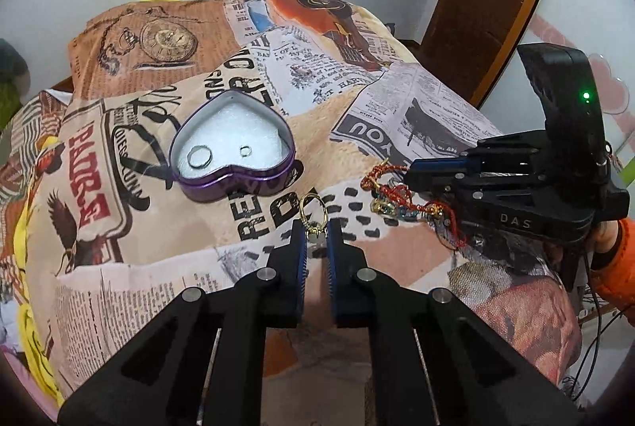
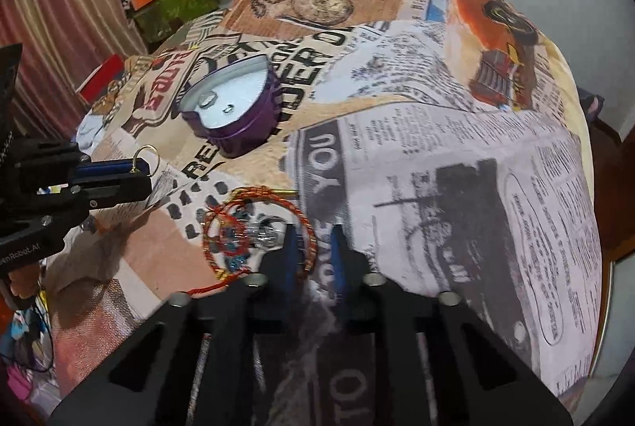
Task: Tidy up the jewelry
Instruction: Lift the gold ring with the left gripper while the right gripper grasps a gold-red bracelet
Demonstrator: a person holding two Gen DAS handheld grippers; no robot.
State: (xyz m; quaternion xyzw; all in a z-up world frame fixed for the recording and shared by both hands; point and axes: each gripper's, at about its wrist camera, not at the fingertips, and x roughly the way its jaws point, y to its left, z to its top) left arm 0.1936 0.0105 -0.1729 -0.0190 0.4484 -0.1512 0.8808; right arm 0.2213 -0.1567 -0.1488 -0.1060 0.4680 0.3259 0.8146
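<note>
My left gripper pinches the light, stiff gold ring by its slippery band near the heart tin, while my right gripper fingers sit spread beside the limp bracelets.

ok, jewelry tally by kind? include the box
Rings: 3 (gold ring in the left gripper, big ring and small ring in the tin)
Bracelets: 1 red-gold cord bracelet, tangled, maybe more, beside the right gripper
Heart tin: 1
Total: 5
</note>
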